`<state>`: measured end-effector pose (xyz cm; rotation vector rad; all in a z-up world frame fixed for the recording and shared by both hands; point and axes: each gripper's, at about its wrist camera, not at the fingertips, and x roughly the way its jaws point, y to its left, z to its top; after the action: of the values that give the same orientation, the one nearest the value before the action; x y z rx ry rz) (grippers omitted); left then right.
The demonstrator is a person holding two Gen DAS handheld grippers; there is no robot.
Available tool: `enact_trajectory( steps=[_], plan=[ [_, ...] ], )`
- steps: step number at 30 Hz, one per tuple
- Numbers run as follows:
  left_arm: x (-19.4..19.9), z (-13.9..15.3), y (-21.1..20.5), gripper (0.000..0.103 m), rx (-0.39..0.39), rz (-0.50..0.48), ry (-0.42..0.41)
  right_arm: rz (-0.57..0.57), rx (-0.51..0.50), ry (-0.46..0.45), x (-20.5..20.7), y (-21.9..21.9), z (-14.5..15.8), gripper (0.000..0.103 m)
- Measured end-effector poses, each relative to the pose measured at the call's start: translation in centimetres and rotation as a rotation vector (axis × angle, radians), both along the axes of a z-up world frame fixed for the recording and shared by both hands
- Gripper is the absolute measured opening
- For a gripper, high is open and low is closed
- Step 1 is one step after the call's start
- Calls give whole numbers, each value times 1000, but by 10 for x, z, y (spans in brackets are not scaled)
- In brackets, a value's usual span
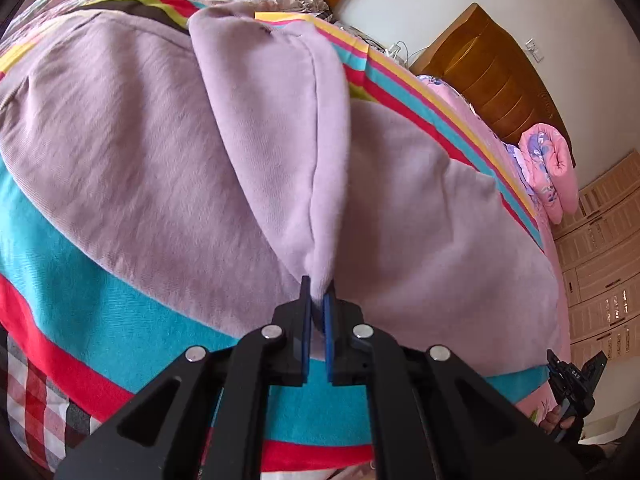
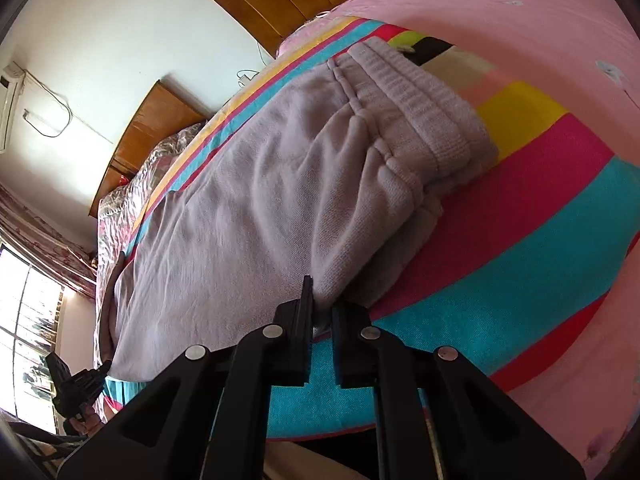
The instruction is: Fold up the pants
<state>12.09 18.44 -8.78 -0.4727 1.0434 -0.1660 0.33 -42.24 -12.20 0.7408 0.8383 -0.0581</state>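
Pants (image 1: 160, 160), lilac, spread on striped blanket (image 1: 100, 300) on the bed: left gripper (image 1: 317, 300) fingers pinched shut on a raised fold at their tips, right gripper (image 2: 320, 304) likewise clamping the near edge, presumably to carry it over.

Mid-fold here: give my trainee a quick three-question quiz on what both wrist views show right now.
1. True or false: the left tool is shut on the pants.
2. Which end of the pants lies nearest the right tool: A) waistband, B) leg cuffs?
3. The pants lie on a striped ____.

Key: 1 true; 2 A, the ribbed waistband; 3 blanket.
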Motion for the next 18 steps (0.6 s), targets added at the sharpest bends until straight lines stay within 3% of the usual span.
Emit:
enact_trajectory(
  steps=[6, 8, 9, 10, 11, 12, 14, 15, 17, 18],
  plan=[
    [-2, 5, -2, 10, 48, -30, -23, 12, -50, 15, 2, 2, 11, 7],
    [-3, 1, 0, 23, 43, -20, -32, 6, -50, 11, -2, 2, 7, 9],
    [-6, 3, -2, 30, 34, -9, -39, -4, -51, 6, -6, 1, 10, 15],
    [-9, 8, 0, 52, 41, 13, -57, -26, -65, 3, -11, 0, 16, 26],
    [-13, 17, 2, 67, 69, 45, -88, -62, -105, 2, -17, -2, 24, 31],
    [-17, 26, 2, 70, 109, 77, -119, -88, -164, -11, -21, -3, 33, 38],
    [-20, 49, -6, 71, 130, 84, -202, -129, -294, -45, -23, -2, 54, 39],
    [-19, 61, -13, 72, 128, 65, -245, -132, -350, -73, -20, 1, 64, 39],
    [-12, 80, -38, 84, 145, -16, -311, -90, -410, -109, -6, 10, 75, 42],
    [-6, 84, -54, 86, 164, -70, -332, -69, -430, -109, 5, 14, 76, 48]
  ],
)
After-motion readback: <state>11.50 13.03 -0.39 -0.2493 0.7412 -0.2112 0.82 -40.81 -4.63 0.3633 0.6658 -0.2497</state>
